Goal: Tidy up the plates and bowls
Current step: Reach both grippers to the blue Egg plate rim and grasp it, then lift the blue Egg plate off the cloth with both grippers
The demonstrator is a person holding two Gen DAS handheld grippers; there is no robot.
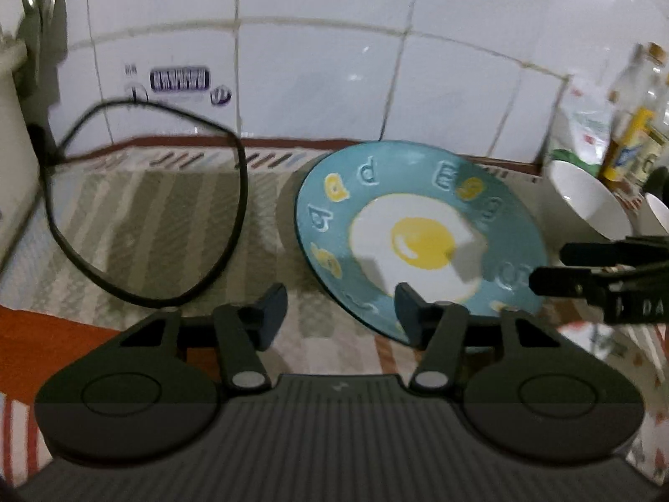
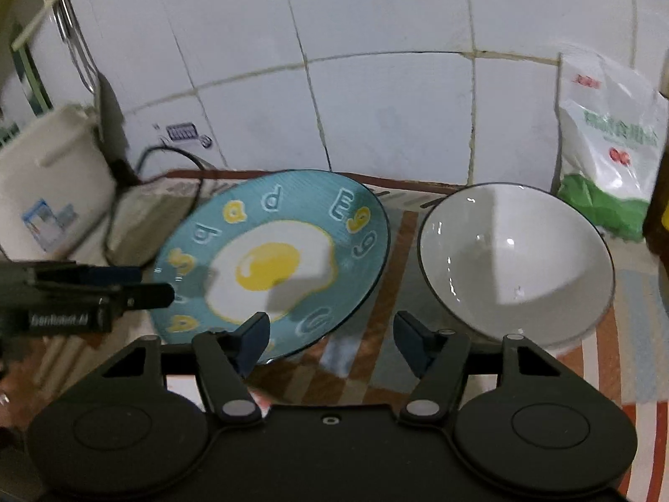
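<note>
Right wrist view: your teal plate (image 2: pixel 271 263), the one with the fried-egg print, lies flat on the striped cloth (image 2: pixel 368 359) covering the table, and the white bowl (image 2: pixel 516 263) sits just beside it on the right, apart from it and tipped so its mouth faces you. A second white bowl edge (image 1: pixel 658 213) shows behind the first in the left wrist view; can't tell more about it.

Right gripper (image 2: pixel 330 341) is partly spread, nothing between the pads. Its left fingertip (image 2: pixel 253 341) overlaps the plate's near rim in view; contact can't be confirmed. Left gripper (image 1: pixel 340 313) is also partly spread and empty, with its right fingertip (image 1: pixel 412 313) over the plate's near rim and the rest over bare cloth.

Looks like the approach step: both grippers closing in on the plate, nothing grasped yet. Next move probably calls for getting one finger under the rim and one over it. The plate lies flat, so expect it to slide on the cloth. Watch the black cable loop (image 1: pixel 146 205) to the left, and the bag (image 2: pixel 606 146) and bottles (image 1: pixel 635 125) behind the bowl.
</note>
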